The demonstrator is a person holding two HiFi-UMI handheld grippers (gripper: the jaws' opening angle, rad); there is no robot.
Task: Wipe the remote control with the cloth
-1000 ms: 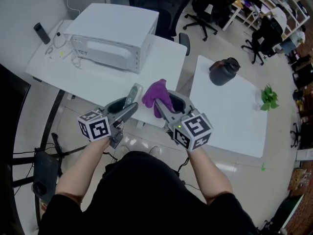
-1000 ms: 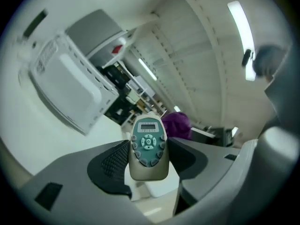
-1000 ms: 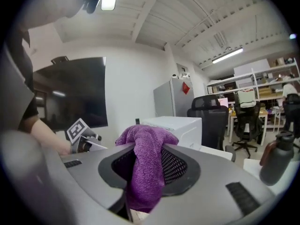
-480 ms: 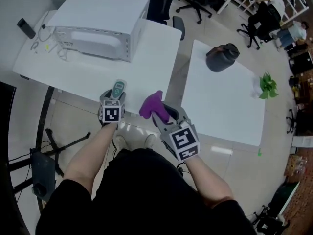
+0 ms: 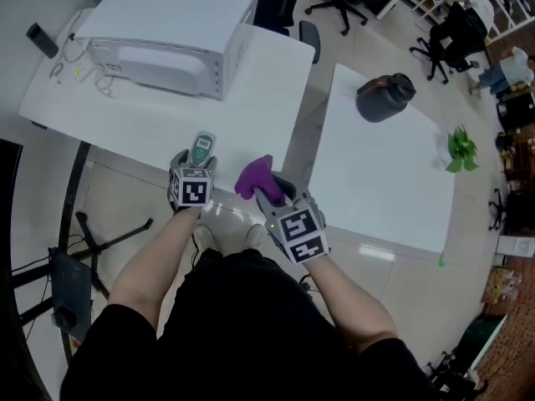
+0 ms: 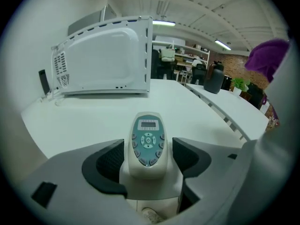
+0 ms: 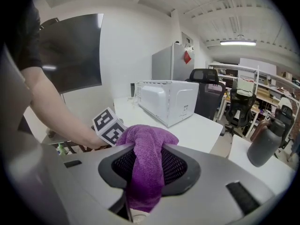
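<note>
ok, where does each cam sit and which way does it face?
Head view: on the person's head, looking steeply down at the white table; both arms, left tongs and right tongs show.
Left gripper view: on the left tongs, along their jaws, which have just been opening around the remote control.
Right gripper view: on the right tongs, looking along jaws clamped on the purple cloth; left arm shows.
Shared: white microwave, in all three.

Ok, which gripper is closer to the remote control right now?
Left. The left gripper, jaws just opening, straddles the remote on the table; the right gripper, clamping the purple cloth, sits off to its right.
</note>
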